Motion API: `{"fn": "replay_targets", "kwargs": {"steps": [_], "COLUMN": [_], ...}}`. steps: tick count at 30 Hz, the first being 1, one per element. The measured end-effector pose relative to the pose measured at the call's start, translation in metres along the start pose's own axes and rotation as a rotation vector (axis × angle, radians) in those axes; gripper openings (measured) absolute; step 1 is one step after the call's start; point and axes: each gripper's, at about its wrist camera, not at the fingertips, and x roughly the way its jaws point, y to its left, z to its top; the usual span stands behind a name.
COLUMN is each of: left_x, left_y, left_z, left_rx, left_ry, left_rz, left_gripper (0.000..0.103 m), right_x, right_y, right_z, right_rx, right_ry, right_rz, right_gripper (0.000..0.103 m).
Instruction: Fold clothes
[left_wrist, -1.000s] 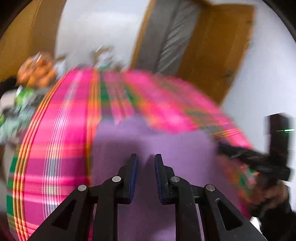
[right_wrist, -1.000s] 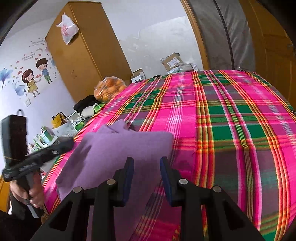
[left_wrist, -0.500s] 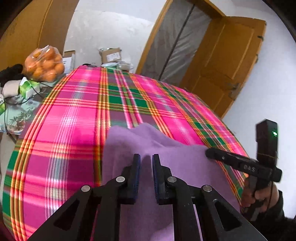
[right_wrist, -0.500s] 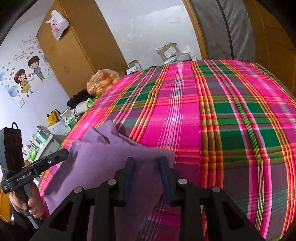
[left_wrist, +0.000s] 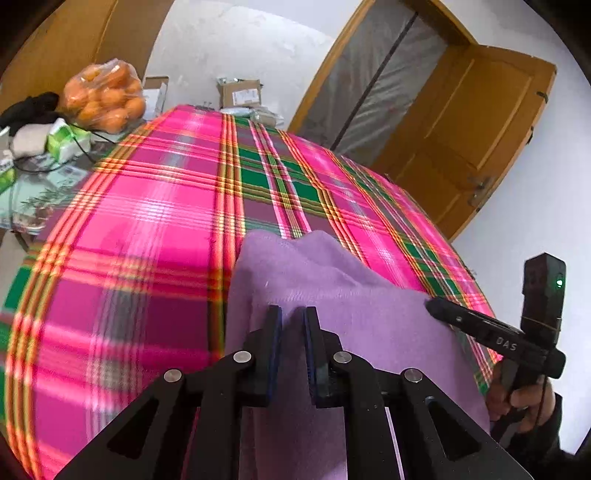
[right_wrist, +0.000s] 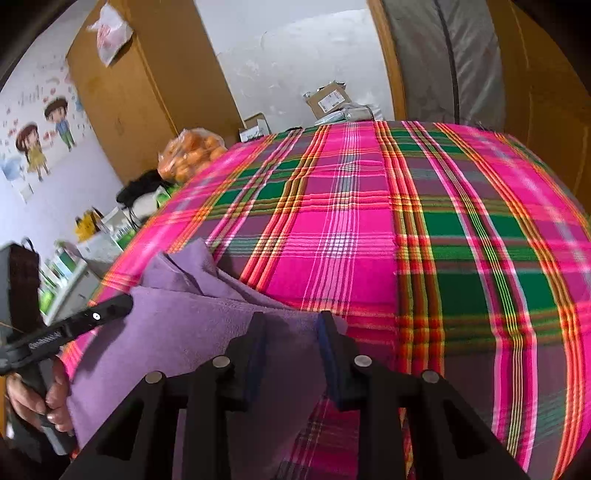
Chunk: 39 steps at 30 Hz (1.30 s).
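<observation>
Purple garment (left_wrist: 332, 295) is on the plaid bedspread (left_wrist: 147, 229), down at the near edge of the bed, roughly 6 o'clock in both wrist views. It's bunched, with a couple of layers peeking out at the far end, around 11 o'clock from the right gripper (right_wrist: 291, 321).

Left gripper (left_wrist: 292, 314) has its fingers nearly together with purple cloth between them, so I'd say it's pinching the fabric. In the right wrist view its tip (right_wrist: 110, 306) sits right on the cloth's left edge. The right gripper's jaws stand noticeably wider; cloth fills the gap, but I can't tell if they're clamped on it or just sitting over it. In the left view its tip (left_wrist: 436, 306) touches the cloth's right edge, at about 3 o'clock.

My read: both grippers are at opposite edges, carrying or laying the piece. To do that well, I'd keep both edges level and gently taut so the top layer lands flat without a ridge in the middle, match the corners before letting go, and be sure the right side really has a grip.

Hard to make out:
- the near end of the garment runs under the gripper bodies and out of frame
- what kind of garment it is, and how many folds it already has
- bedspread edges are smeared by fisheye blur
- only part of each hand (right_wrist: 48, 398) shows
</observation>
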Motion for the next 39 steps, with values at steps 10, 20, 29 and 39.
{"fn": "replay_targets", "kwargs": {"steps": [10, 20, 29, 39], "left_x": [-0.056, -0.077, -0.087, -0.066], "left_y": [-0.001, 0.008, 0.006, -0.028], "left_z": [-0.062, -0.098, -0.09, -0.035], "left_rx": [0.065, 0.06, 0.082, 0.191], "left_ry": [-0.046, -0.079, -0.082, -0.107], "left_rz": [-0.002, 0.003, 0.03, 0.047], "left_gripper": [0.013, 0.021, 0.021, 0.019], "right_x": [-0.033, -0.049, -0.058, -0.054], "right_y": [0.026, 0.039, 0.032, 0.007], "right_z": [-0.033, -0.071, -0.078, -0.051], "right_rx": [-0.085, -0.138, -0.113, 0.002], "right_ry": [-0.037, -0.039, -0.023, -0.053], "right_rz": [0.027, -0.01, 0.007, 0.01], "right_gripper": [0.028, 0.029, 0.029, 0.029]}}
